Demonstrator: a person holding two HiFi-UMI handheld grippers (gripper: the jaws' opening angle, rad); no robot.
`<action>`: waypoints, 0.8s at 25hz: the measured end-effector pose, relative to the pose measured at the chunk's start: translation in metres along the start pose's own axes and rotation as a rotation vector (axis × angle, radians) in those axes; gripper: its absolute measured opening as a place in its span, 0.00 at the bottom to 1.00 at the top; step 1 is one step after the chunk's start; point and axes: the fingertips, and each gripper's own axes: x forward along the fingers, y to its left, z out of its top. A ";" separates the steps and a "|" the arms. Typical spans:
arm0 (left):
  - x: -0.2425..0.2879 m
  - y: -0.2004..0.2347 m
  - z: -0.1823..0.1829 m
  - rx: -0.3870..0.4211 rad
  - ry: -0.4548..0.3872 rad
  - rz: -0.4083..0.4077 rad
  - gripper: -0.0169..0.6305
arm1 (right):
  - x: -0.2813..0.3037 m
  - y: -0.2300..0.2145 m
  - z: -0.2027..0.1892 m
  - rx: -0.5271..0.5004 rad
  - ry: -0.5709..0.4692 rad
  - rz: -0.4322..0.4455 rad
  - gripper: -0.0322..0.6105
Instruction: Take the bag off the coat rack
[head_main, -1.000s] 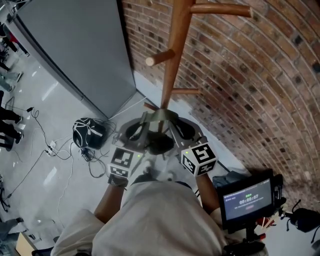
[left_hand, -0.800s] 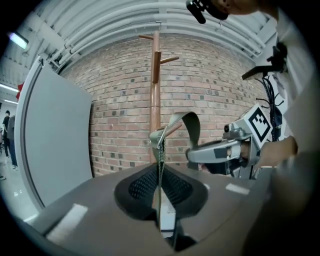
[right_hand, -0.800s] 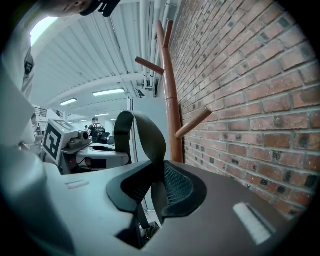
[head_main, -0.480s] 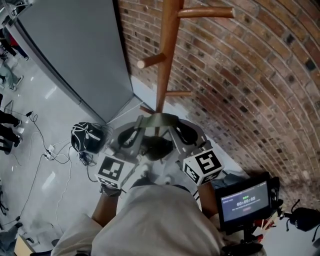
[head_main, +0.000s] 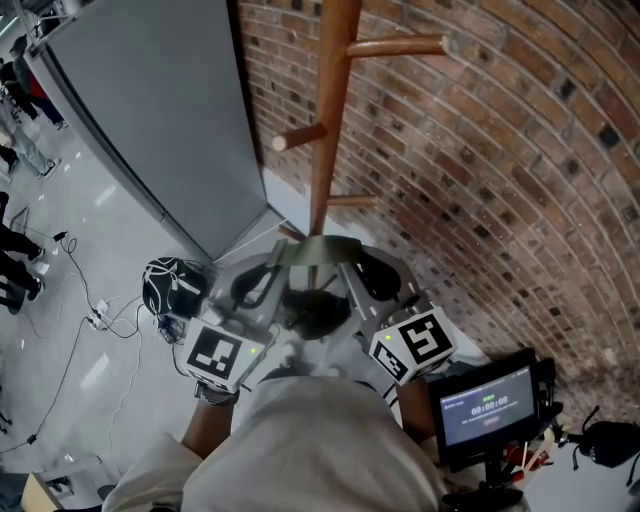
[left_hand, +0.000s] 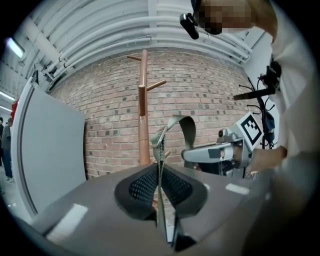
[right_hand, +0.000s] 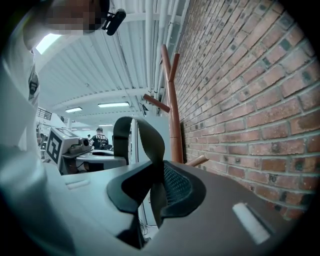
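The wooden coat rack (head_main: 328, 110) stands against the brick wall, with bare pegs. The bag (head_main: 315, 308), dark with an olive strap (head_main: 318, 246), hangs between my two grippers in front of the rack's foot, clear of the pegs. My left gripper (head_main: 272, 270) is shut on the strap's chain (left_hand: 159, 150), which runs up to a metal ring and the olive loop (left_hand: 188, 131). The jaws of my right gripper (head_main: 352, 272) are closing, with the olive strap (right_hand: 151, 142) pinched between the pads. In each gripper view the other gripper shows beside the strap.
A grey panel (head_main: 150, 110) stands left of the rack, and the brick wall (head_main: 500, 180) fills the right. A dark bundle with cables (head_main: 172, 283) lies on the floor at the left. A small monitor (head_main: 488, 405) sits at lower right. People stand at the far left edge.
Both grippers have drawn back from the rack toward the person with the strap held, and they have spread slightly apart. The rack now sits higher in the head view.
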 end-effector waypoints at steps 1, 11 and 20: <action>-0.001 0.000 0.002 -0.002 -0.006 0.002 0.05 | -0.001 0.000 0.002 -0.002 -0.004 0.001 0.13; -0.009 -0.002 0.016 -0.005 -0.032 0.000 0.05 | -0.008 0.003 0.016 -0.018 -0.029 0.003 0.11; -0.012 -0.001 0.022 -0.005 -0.035 -0.001 0.05 | -0.008 0.008 0.021 -0.007 -0.040 0.015 0.11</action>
